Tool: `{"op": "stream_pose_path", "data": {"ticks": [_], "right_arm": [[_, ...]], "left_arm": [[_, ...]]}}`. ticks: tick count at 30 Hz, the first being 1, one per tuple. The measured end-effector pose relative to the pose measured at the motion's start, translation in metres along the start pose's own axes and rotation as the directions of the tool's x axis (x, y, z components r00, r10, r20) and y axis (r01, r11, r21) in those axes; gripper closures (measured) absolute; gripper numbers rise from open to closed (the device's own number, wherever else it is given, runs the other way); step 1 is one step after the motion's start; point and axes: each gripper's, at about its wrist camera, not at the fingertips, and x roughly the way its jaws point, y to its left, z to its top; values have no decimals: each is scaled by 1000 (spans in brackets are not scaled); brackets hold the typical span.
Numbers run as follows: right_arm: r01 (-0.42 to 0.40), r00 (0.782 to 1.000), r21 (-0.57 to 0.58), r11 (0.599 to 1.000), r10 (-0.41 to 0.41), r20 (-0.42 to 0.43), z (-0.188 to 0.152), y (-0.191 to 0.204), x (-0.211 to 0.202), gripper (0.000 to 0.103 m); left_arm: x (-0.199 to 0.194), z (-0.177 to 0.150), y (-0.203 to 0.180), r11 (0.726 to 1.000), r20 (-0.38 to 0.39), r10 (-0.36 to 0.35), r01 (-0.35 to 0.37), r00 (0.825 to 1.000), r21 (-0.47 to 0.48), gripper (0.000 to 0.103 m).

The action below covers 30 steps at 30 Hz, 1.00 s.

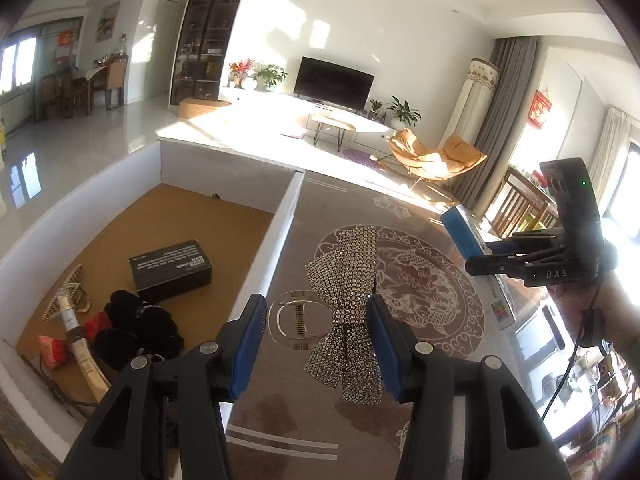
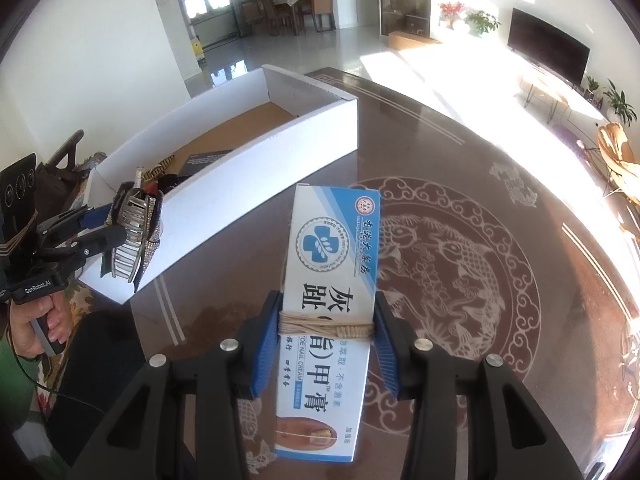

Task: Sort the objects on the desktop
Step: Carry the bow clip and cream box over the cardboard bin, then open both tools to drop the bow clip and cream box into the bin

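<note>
My left gripper (image 1: 316, 320) is shut on a clear hair clip with a rhinestone bow (image 1: 344, 312) and holds it above the brown table, just right of the white box's wall. In the right wrist view the same gripper (image 2: 114, 236) carries the clip (image 2: 136, 232) in front of the box's near corner. My right gripper (image 2: 326, 328) is shut on a blue-and-white nail cream carton (image 2: 332, 264) with twine wound round its middle, and it is lifted off the table. The left wrist view shows that gripper (image 1: 474, 250) at the right with the carton (image 1: 460, 228).
A white box (image 1: 280, 216) with a cardboard floor holds a black carton (image 1: 172, 270), a black scrunchie (image 1: 140, 320), a gold claw clip (image 1: 68, 292), a tube and a red packet. The brown table (image 2: 460, 260) bears a fish pattern. A hand grips the left gripper's handle (image 2: 48, 320).
</note>
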Motion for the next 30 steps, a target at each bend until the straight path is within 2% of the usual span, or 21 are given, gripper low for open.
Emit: {"op": "stream_pose_path", "data": {"ticks": [3,6,9,11,14,17,18,19,20,21,23,26,30], "right_arm": [[-80,996,-46,996,81,39,48,43,9,59],[-195,978,-73,978,200,66,93,96,27,59],[-278,956,-101,955,285,63,124,153,60,59],[-306,951,-111,946,310,20,134,186,92,59],[-282,959,-131,951,274,-75,132,216,147,59],[-249,959,-126,960,226,-168,125,227,195,55],[-248,956,-130,960,220,-196,123,229,206,49],[-233,957,-139,962,202,-209,122,230,212,30],[-218,961,-150,964,185,-203,123,230,212,16],[-208,966,-159,965,177,-188,125,229,208,13],[-202,969,-168,965,171,-181,130,217,194,11],[-169,970,-194,966,128,-204,139,205,175,7],[-141,965,-210,968,88,-246,133,188,153,2]], "left_arm": [[-23,20,48,993,24,107,-106,994,-47,52],[-33,26,96,974,-3,203,-202,979,-102,52],[-26,19,135,943,-74,298,-305,952,-130,52],[-15,10,156,924,-135,339,-356,931,-140,52],[2,-3,178,903,-222,364,-401,905,-153,52],[18,-12,192,873,-303,402,-461,864,-157,51],[21,-14,192,868,-315,409,-472,856,-155,50],[23,-15,192,867,-321,410,-475,854,-154,49],[24,-16,191,867,-319,410,-474,855,-155,40],[23,-16,188,866,-310,413,-474,857,-158,27],[16,-14,182,855,-281,433,-489,856,-173,18],[8,-9,174,827,-275,466,-525,841,-203,18],[2,-3,160,808,-275,482,-544,832,-228,18]]}}
